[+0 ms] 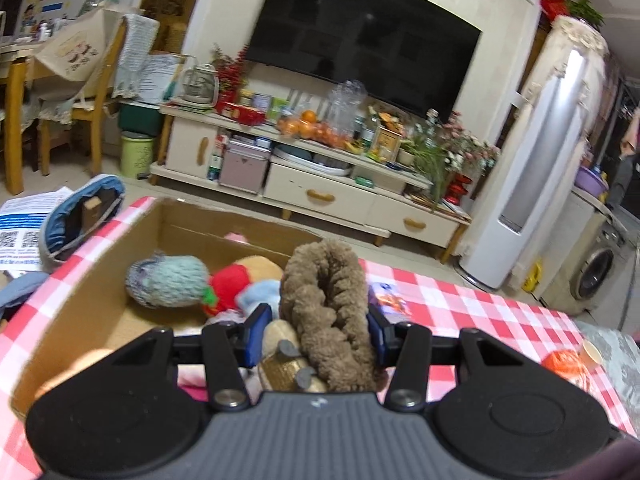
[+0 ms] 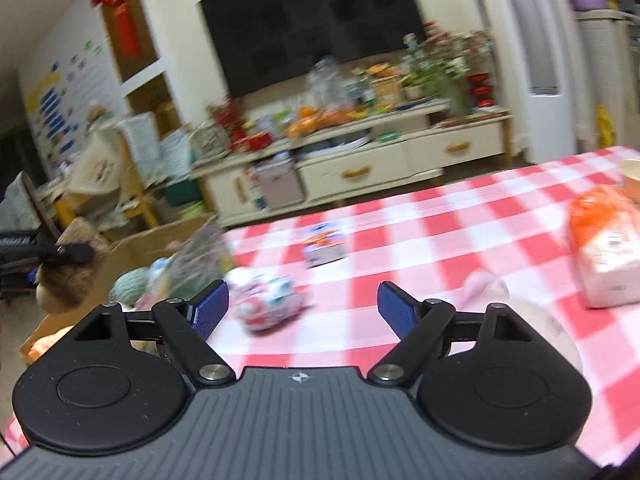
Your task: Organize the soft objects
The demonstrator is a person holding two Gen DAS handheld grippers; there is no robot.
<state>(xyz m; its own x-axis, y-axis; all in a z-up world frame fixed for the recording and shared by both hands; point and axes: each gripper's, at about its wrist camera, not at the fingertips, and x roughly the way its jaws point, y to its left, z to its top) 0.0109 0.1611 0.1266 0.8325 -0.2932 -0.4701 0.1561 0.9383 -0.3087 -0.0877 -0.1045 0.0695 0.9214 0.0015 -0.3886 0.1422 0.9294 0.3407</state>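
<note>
Left wrist view: the left tongs (image 1: 318, 334) clench a brown fuzzy plush (image 1: 326, 312) above the cardboard box (image 1: 100, 280) of soft toys on the checkered worktop (image 1: 460, 304). Right wrist view: the right tongs (image 2: 303, 310) gape wide, empty, near a patterned soft bundle (image 2: 266, 302).

I've got the cardboard box (image 1: 100, 292) on the table (image 1: 460, 300), at 10 o'clock off the left gripper (image 1: 316, 334). Fuzzy toy (image 1: 324, 312) sits between its pads, over the box's right wall. Knitted toy (image 1: 168, 280) lies inside at 10 o'clock. Small packet (image 1: 386, 300) on the cloth at 1 o'clock. TV stand (image 1: 320, 184) behind the table at 12.
</note>
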